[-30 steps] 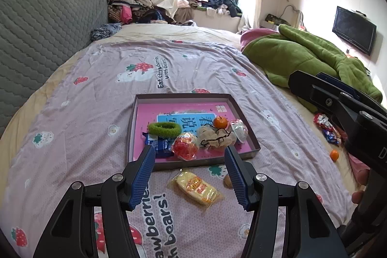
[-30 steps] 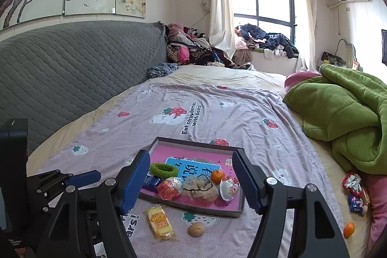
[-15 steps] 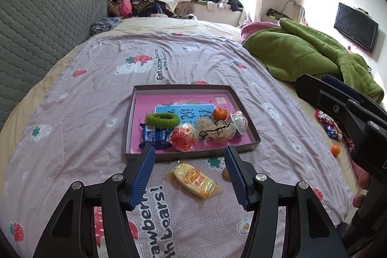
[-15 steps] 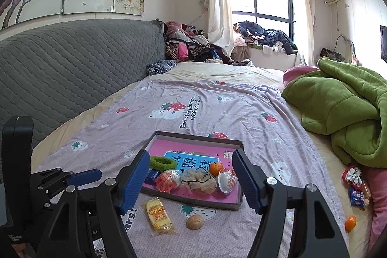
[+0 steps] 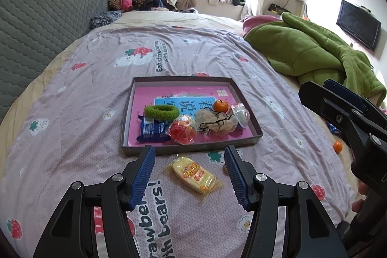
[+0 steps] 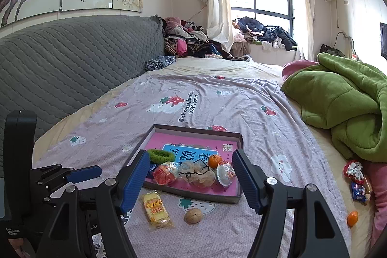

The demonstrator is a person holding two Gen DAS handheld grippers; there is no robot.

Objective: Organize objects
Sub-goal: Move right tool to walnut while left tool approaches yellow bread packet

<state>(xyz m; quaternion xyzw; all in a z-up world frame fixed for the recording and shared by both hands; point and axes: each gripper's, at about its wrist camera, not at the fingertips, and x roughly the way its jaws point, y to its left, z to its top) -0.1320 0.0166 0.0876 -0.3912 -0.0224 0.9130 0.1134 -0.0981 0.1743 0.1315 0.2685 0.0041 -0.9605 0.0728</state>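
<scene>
Jaws of the left gripper (image 5: 189, 167) stand wide with nothing between the pads, hovering over a yellow snack packet (image 5: 194, 175) on the bedsheet (image 5: 96, 88), and the right gripper (image 6: 189, 175) is spread just as wide and empty. The packet lies flat just outside the near wall of the shallow tray (image 5: 191, 149), its long axis slanting from near-right toward far-left. A walnut (image 6: 193, 215) sits just beside it, with bare sheet all round.

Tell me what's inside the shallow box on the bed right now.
The shallow box holds a green hair scrunchie, blue snack packet, red-filled clear bag, beige mesh pouch, tangerine and clear wrapped item, on a pink sheet. Its blue label is partly covered.
</scene>
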